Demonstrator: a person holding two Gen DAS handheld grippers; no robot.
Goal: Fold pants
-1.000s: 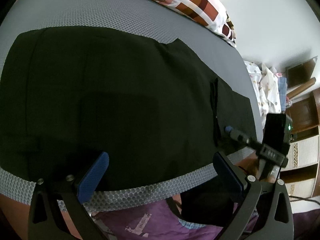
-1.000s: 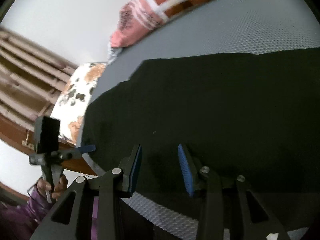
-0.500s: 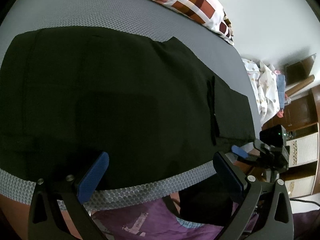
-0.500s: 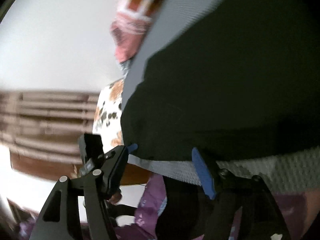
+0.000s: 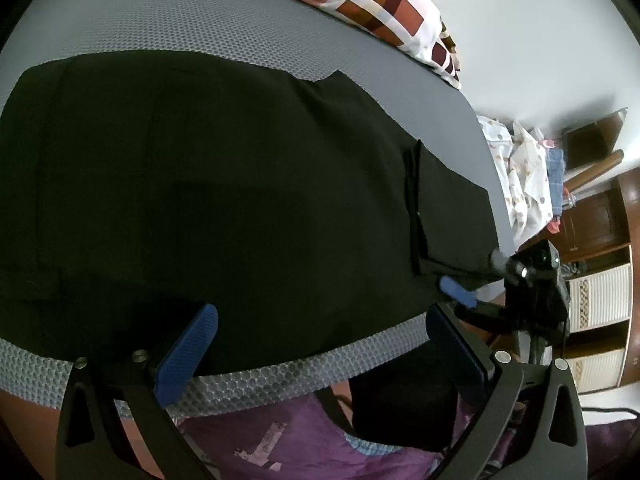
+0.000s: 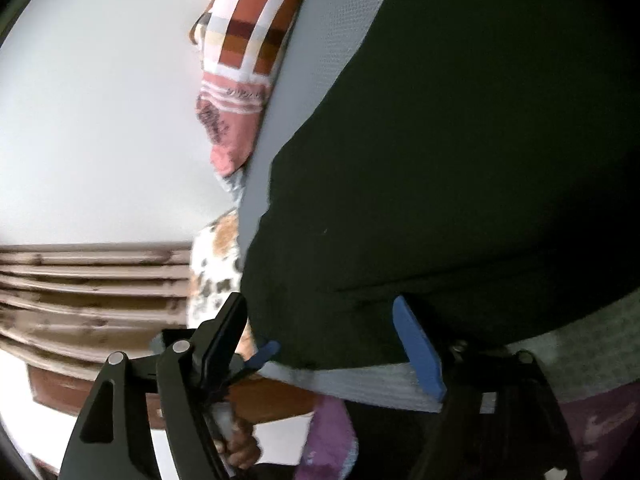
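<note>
Pants [image 5: 224, 184] are lying long-ways across the bed [image 5: 240, 32]; right gripper [image 6: 320, 340] is opening empty at their end corner, left gripper [image 5: 320, 344] is hanging wide, empty.

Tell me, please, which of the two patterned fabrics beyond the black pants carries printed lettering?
The pink pillow with brown and white colour blocks at the far edge of the bed: a word is printed on its white stripe. The spotted white cloth heaped past the bed's right end shows only dots.

My right wrist view is smeared; the wooden slats [image 6: 92, 280] blur. The pants [image 5: 224, 184] run off my left view's left edge, folds lost in black. The left claw [image 6: 262, 354] sits half hidden behind my right finger [image 6: 224, 332].
</note>
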